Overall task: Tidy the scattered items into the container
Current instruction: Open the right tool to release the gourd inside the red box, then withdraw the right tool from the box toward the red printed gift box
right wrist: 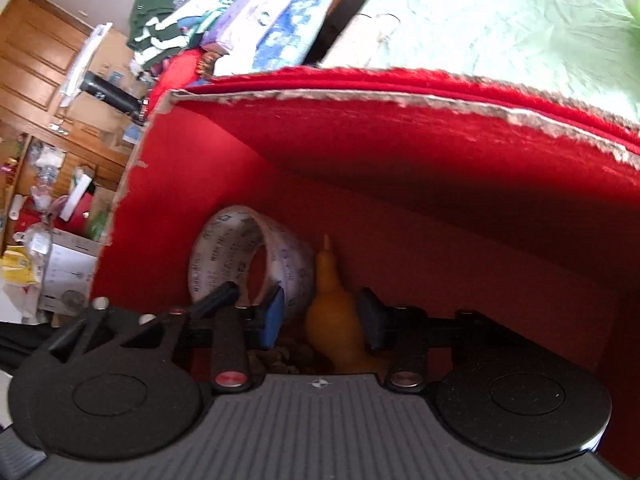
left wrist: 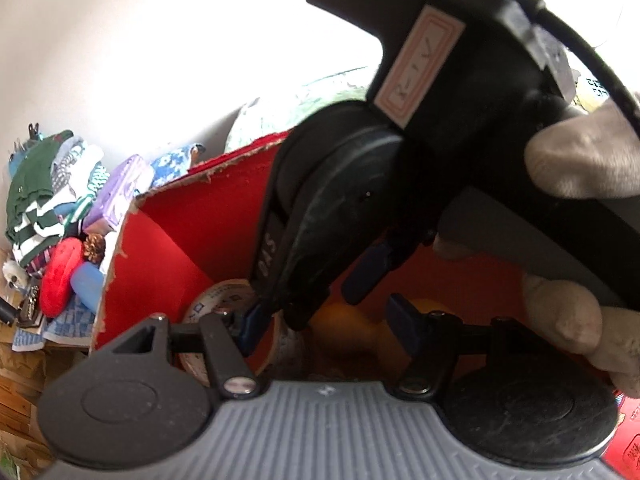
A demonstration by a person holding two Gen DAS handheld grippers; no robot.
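Blown-out bkgd – fisheye warp, blur

One tape roll [right wrist: 256,256] and one yellow pear [right wrist: 334,312] are sitting in one red box [right wrist: 400,152], by its left wall.

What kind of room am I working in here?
Probably a lived-in bedroom or storage room: folded clothes piled by the red box, a green bedspread behind it, and wooden cabinets with clutter.
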